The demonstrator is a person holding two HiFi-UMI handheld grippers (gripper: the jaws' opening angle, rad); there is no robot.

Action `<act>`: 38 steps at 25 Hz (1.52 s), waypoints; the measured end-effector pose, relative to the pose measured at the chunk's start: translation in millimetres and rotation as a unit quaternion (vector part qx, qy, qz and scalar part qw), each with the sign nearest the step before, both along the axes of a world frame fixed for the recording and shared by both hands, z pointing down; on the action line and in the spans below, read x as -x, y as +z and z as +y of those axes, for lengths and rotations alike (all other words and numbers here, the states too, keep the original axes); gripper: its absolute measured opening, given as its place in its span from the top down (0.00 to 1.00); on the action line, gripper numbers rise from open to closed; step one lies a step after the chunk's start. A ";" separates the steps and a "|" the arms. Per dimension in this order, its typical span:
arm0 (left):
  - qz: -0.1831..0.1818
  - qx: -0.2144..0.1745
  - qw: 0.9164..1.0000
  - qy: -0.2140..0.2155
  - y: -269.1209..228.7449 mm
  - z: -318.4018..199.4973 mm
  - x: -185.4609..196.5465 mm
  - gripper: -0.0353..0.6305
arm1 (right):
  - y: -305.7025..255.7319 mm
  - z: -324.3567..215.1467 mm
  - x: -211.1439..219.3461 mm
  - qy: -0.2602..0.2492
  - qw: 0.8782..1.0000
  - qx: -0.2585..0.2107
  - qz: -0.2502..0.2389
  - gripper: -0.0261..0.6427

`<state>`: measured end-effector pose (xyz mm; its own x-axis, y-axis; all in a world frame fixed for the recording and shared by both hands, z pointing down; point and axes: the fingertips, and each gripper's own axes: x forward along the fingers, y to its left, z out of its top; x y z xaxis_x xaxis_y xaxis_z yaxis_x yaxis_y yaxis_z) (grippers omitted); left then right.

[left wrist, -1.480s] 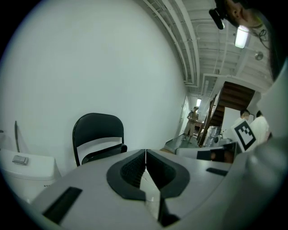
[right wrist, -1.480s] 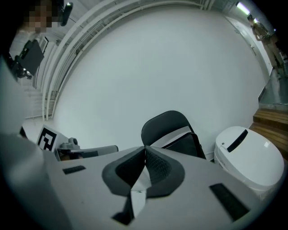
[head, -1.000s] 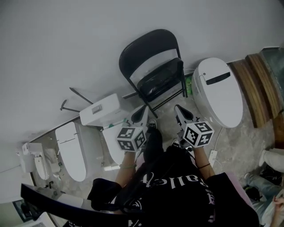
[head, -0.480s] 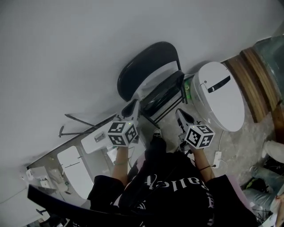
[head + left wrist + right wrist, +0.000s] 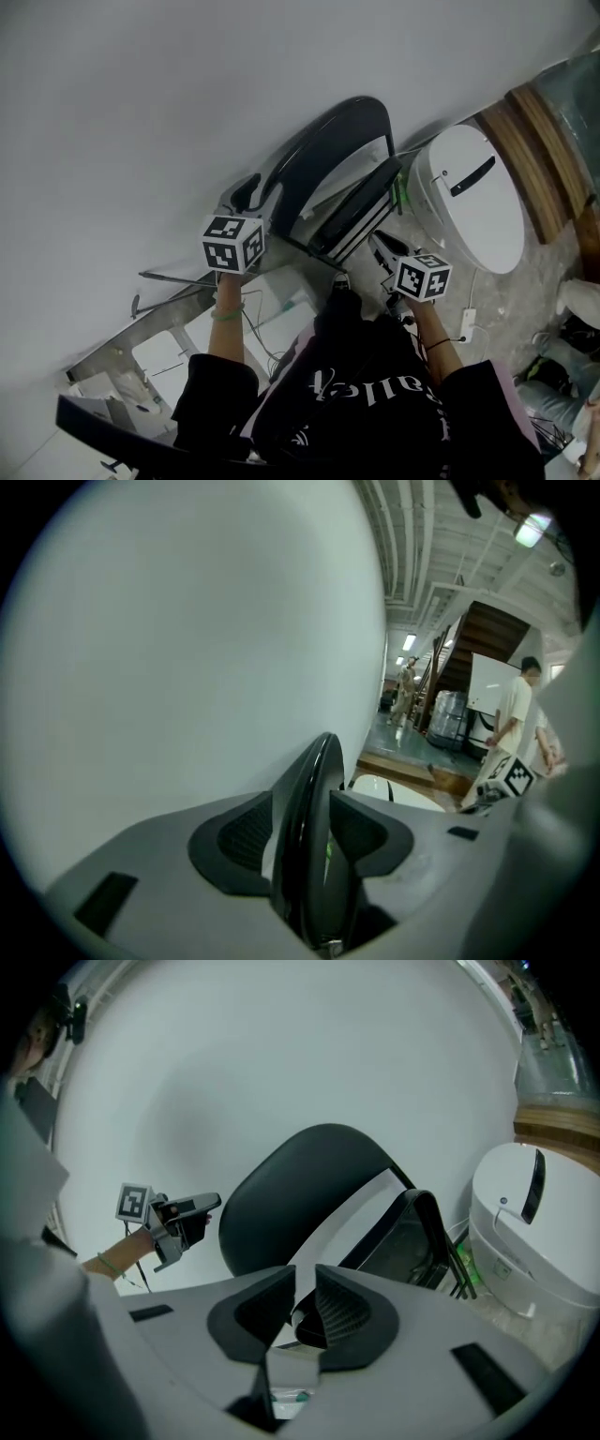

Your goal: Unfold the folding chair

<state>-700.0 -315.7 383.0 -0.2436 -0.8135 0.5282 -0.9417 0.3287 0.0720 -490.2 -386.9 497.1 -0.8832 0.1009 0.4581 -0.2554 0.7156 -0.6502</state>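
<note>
The folding chair (image 5: 323, 150) stands close in front of the white wall (image 5: 169, 84). Its rounded black backrest (image 5: 309, 164) is uppermost, and its seat (image 5: 361, 214) is tipped up near the frame rather than lying flat. Whether the chair touches the wall behind it, you cannot tell. Your left gripper (image 5: 248, 190) is at the chair's left side, on the outer rim of the backrest. In the left gripper view, its jaws are opening and stand wide, one on either side of the backrest's thin edge (image 5: 314, 780), which runs up between the pads; the left gripper (image 5: 307, 832) straddles the rim rather than clamping it. Your right gripper (image 5: 379, 246) is on the chair's other side, low down, near the front edge of the seat and just apart from it. In the right gripper view, the right gripper (image 5: 305, 1302) has its jaws drawn almost together with only a slit left, nothing is caught in them, and the chair (image 5: 300, 1185) rises beyond the tips. A white toilet (image 5: 473, 197) with its lid down sits just to the right of the chair.
</note>
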 end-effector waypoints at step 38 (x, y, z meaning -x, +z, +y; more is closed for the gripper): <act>0.118 0.293 0.908 0.276 94.5 -82.8 -21.5 0.83 | 140.2 -87.0 105.1 0.166 0.958 0.236 0.008 0.81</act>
<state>-678.5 -398.5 477.5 0.2925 -0.3405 0.8936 -0.9555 -0.1425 0.2585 -595.3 -473.9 637.3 -0.8957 0.0147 0.4445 -0.4306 0.2213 -0.8750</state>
